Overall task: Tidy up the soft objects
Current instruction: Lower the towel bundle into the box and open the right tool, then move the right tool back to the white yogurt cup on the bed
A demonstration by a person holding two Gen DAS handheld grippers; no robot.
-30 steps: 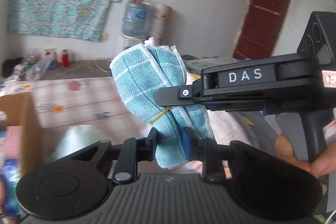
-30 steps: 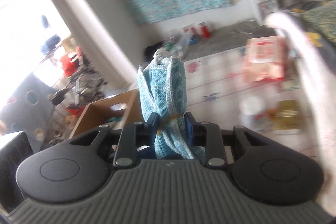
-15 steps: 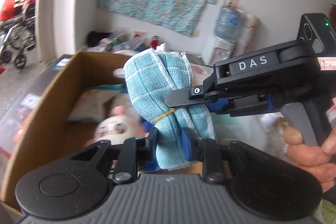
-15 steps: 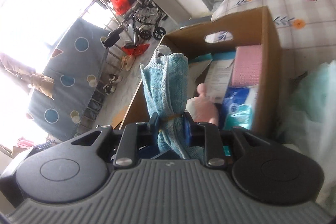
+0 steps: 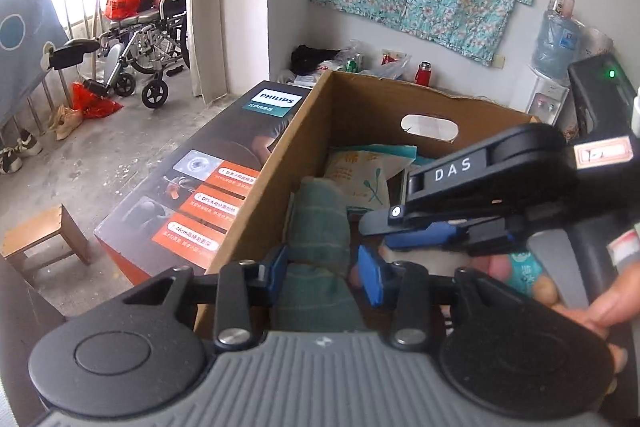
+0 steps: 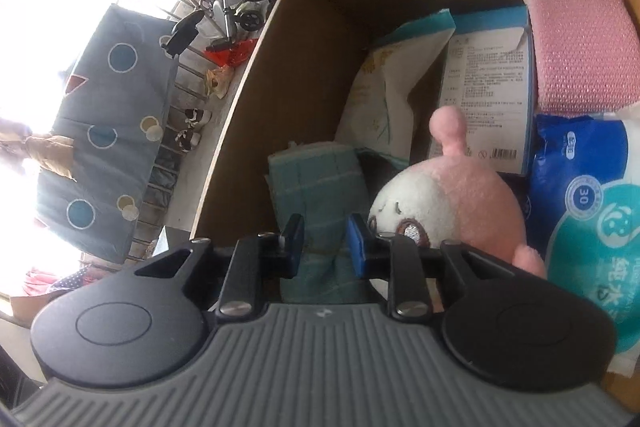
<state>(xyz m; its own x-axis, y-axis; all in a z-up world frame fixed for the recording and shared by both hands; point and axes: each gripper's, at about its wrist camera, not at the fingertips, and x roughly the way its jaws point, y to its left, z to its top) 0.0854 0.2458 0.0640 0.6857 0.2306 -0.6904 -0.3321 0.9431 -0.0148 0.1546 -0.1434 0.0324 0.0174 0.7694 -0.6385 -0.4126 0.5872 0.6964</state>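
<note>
Both my claws hang over the brown cardboard box (image 5: 400,99), left claw (image 5: 324,269) opening to drop the rolled teal cloth (image 6: 320,187), right claw (image 6: 325,243) loosely straddling it.

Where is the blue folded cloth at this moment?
In both wrist views the blue folded cloth lies inside the cardboard box, against its left wall, with the pink plush toy just to its right.
</note>
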